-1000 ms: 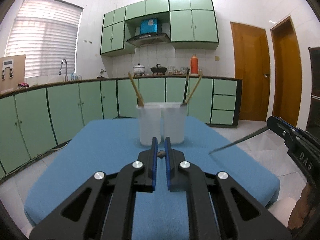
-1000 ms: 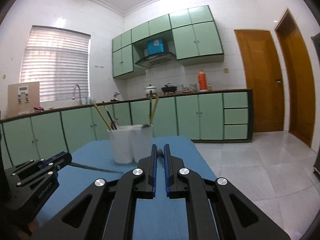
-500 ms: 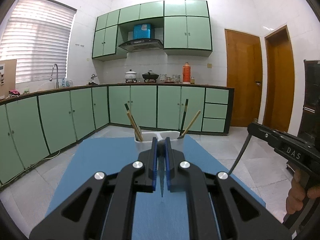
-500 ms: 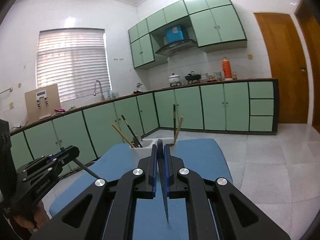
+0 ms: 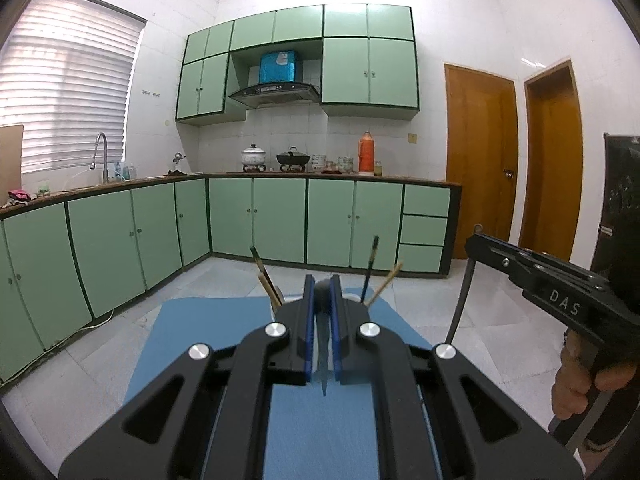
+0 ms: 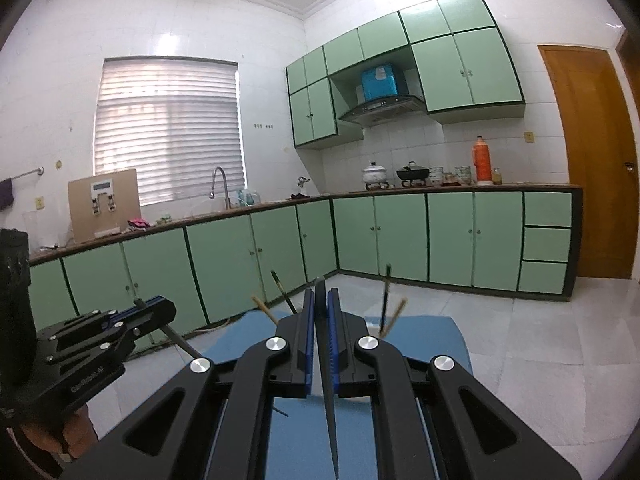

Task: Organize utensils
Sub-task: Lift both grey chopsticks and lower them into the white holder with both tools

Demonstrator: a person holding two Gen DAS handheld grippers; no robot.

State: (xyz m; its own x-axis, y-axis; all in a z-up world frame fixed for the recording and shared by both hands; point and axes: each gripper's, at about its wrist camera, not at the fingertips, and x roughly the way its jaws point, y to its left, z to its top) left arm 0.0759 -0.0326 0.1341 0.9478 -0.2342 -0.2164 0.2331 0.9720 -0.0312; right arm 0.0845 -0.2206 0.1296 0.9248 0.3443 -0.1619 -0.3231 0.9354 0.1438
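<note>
Both grippers have come up well above the blue surface since a second ago, when they sat low in front of the two white cups. Those cups are now almost hidden behind the jaws; only the sticks standing in them show: chopsticks leaning left in one and a dark and a pale stick in the other.

The left gripper has its jaws clamped on a slim dark utensil that hangs point-down between them. The right gripper is likewise closed on a long dark utensil, its tapered end hanging below the jaws over the surface. Earlier the left one's tip barely showed; now both dangle clear of the cloth.

Each gripper shows at the edge of the other's view, the utensil hanging from its tip.
</note>
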